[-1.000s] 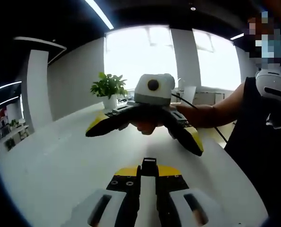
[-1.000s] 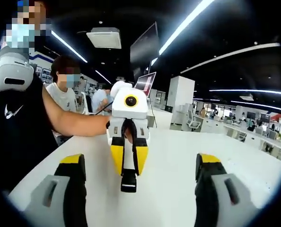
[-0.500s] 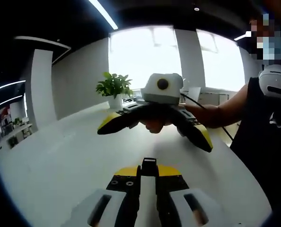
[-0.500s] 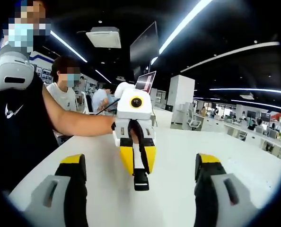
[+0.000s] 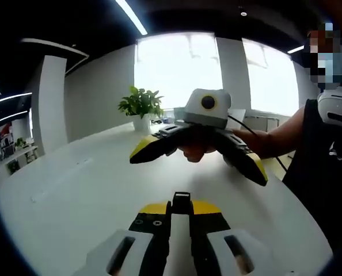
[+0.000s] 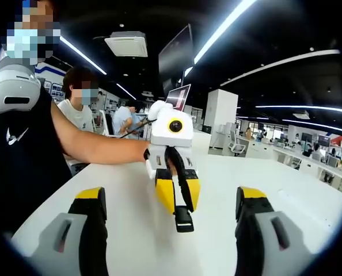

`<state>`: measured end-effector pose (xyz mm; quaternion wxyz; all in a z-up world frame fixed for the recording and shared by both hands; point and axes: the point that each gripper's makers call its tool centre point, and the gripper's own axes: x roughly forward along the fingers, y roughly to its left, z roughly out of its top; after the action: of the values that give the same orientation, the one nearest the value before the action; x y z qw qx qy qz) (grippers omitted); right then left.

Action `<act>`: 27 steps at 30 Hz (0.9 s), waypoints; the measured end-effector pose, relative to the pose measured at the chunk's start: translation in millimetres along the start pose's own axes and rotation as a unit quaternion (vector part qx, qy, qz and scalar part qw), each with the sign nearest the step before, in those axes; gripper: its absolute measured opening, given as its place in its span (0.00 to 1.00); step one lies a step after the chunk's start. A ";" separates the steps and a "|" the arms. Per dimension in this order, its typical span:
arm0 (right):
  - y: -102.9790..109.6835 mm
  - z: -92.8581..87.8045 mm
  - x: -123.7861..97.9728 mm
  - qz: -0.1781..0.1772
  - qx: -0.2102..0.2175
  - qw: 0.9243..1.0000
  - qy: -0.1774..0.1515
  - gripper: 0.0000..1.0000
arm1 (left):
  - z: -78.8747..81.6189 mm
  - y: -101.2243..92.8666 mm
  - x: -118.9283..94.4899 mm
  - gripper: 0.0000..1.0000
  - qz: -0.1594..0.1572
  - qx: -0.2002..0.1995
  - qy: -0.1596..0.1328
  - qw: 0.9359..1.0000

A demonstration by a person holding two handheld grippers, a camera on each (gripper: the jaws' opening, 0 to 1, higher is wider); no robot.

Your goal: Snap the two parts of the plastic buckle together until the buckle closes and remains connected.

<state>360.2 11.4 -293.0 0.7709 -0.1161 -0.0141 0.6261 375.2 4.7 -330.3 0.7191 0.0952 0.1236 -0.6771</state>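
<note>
I pinch a black buckle piece (image 5: 181, 202) in my left gripper (image 5: 181, 215), long axis pointing at my right gripper (image 5: 198, 150); its jaws gape, empty.

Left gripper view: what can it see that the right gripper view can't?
The left gripper view has a potted plant by bright windows, and the right tool with its jaws spread wide. The right gripper view has a laptop, seated people and the left tool shut on a black buckle piece. Both show the white table and the holder's bare arm.
</note>
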 end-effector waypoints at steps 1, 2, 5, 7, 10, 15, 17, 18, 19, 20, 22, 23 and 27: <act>1.1 -2.1 0.0 0.003 0.004 1.000 0.005 0.92 | -1.5 2.9 1.1 0.09 0.003 0.000 0.002 1.000; 0.2 -2.6 0.4 0.002 0.003 1.000 0.007 0.91 | -3.4 5.5 1.6 0.09 0.005 0.001 0.006 1.000; -3.5 -2.8 0.0 -0.004 0.007 1.000 0.007 0.92 | -3.4 6.6 3.4 0.09 0.007 0.002 0.005 1.000; -9.4 -3.8 -0.4 -0.014 0.013 1.000 0.009 0.95 | -2.2 4.3 5.9 0.09 0.011 0.004 0.005 1.000; -22.9 -7.2 -2.8 -0.039 0.018 0.999 0.015 0.99 | -0.3 7.6 4.7 0.09 0.012 0.004 0.002 1.000; -34.4 -13.0 -5.6 -0.064 0.036 0.997 0.027 1.00 | 2.1 12.6 3.2 0.09 0.018 0.007 0.001 1.000; -43.2 -15.5 -7.5 -0.087 0.058 0.994 0.028 1.00 | 2.4 14.5 2.7 0.09 0.020 0.009 0.002 1.000; -45.8 -15.1 -8.6 -0.091 0.062 0.994 0.027 1.00 | 2.5 14.9 2.4 0.09 0.020 0.009 0.002 1.000; -50.5 -17.3 -10.6 -0.103 0.066 0.992 0.033 1.00 | 2.8 16.1 2.2 0.09 0.023 0.010 0.002 1.000; -51.5 -16.7 -10.8 -0.104 0.063 0.992 0.032 1.00 | 3.0 16.6 2.1 0.09 0.023 0.010 0.001 1.000; -54.1 -18.4 -12.7 -0.112 0.063 0.991 0.035 1.00 | 3.3 17.1 2.4 0.09 0.023 0.010 0.001 1.000; -53.7 -19.5 -12.9 -0.113 0.065 0.991 0.038 1.00 | 3.5 17.6 2.5 0.09 0.024 0.011 0.001 1.000; -52.4 -20.6 -11.7 -0.112 0.064 0.991 0.039 1.00 | 4.7 20.1 3.2 0.09 0.025 0.011 0.000 1.000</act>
<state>411.6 -13.2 -301.3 0.8421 -0.0888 0.0433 0.5302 395.6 1.4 -327.4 0.7346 0.1059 0.1136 -0.6605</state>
